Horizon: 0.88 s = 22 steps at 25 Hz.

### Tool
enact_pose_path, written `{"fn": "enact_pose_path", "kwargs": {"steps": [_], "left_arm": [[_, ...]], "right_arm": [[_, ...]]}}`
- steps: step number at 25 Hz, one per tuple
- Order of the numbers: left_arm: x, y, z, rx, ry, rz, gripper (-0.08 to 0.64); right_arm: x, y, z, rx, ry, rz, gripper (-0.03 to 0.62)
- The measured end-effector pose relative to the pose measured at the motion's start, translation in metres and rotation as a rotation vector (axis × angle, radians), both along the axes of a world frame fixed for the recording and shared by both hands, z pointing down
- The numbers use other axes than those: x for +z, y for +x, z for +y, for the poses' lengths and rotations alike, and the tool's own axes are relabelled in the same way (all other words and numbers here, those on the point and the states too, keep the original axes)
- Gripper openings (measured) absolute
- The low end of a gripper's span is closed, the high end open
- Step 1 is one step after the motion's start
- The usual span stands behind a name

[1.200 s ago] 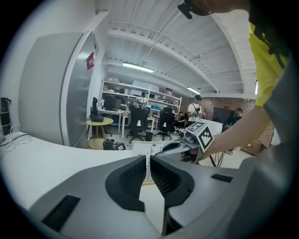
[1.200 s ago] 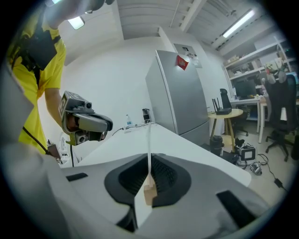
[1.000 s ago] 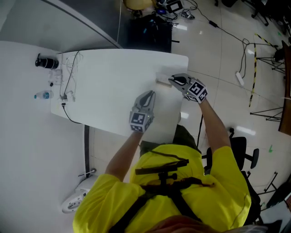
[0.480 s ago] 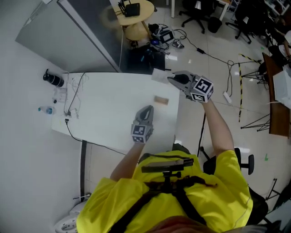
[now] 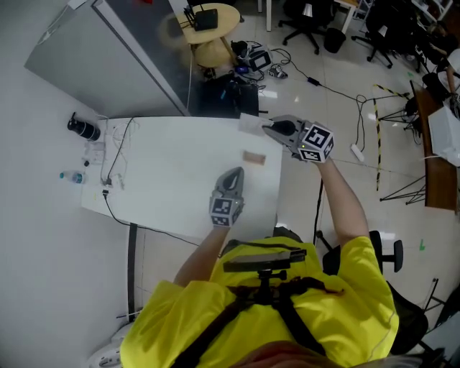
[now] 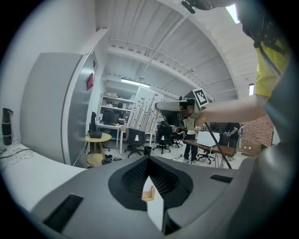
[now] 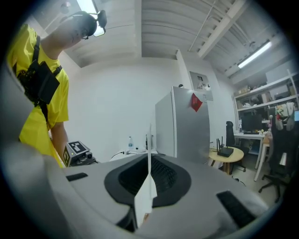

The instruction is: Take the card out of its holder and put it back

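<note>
A small wooden card holder (image 5: 254,157) lies on the white table (image 5: 165,180) near its far right edge, with nothing in it. My right gripper (image 5: 267,127) hangs above and beyond it, shut on a white card (image 5: 249,123). In the right gripper view that card (image 7: 149,154) stands edge-on between the jaws. My left gripper (image 5: 233,173) hovers over the table a little in front and to the left of the holder, clear of it. Its jaws have just been closing and are now shut with nothing between them.
A dark cylinder (image 5: 84,127), a small bottle (image 5: 70,175) and loose cables (image 5: 111,154) sit at the table's left end. Beyond the table stand a grey cabinet (image 5: 108,50), a round wooden side table (image 5: 208,21) and office chairs (image 5: 309,14).
The right gripper has lifted the card up out of the holder, which stays on the table. The left gripper has risen slightly. Little has moved over the last half second.
</note>
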<state>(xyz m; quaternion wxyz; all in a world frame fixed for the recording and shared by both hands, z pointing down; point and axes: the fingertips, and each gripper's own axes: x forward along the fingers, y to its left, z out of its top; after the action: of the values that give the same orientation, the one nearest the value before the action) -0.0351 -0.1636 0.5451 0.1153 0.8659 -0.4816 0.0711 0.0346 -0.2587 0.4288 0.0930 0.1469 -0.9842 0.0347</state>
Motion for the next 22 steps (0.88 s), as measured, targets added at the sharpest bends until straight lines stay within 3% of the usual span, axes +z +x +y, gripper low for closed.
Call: {"fn": "enact_pose_path", "kwargs": {"steps": [10,18,22], "left_arm": [[0.006,0.003,-0.006,-0.036,-0.029,-0.015,0.005],[0.038,-0.009,0.011,-0.103,-0.107,-0.03,0.005],[0.055,-0.013,0.023,-0.122,-0.158,-0.047,0.003]], "right_arm": [[0.03,0.004,-0.011,-0.005,-0.036,0.033,0.02],[0.161,0.008,-0.007,0.011,-0.213,0.13,0.02],[0.204,0.006,-0.004,0.012,-0.278,0.118,0.02]]}}
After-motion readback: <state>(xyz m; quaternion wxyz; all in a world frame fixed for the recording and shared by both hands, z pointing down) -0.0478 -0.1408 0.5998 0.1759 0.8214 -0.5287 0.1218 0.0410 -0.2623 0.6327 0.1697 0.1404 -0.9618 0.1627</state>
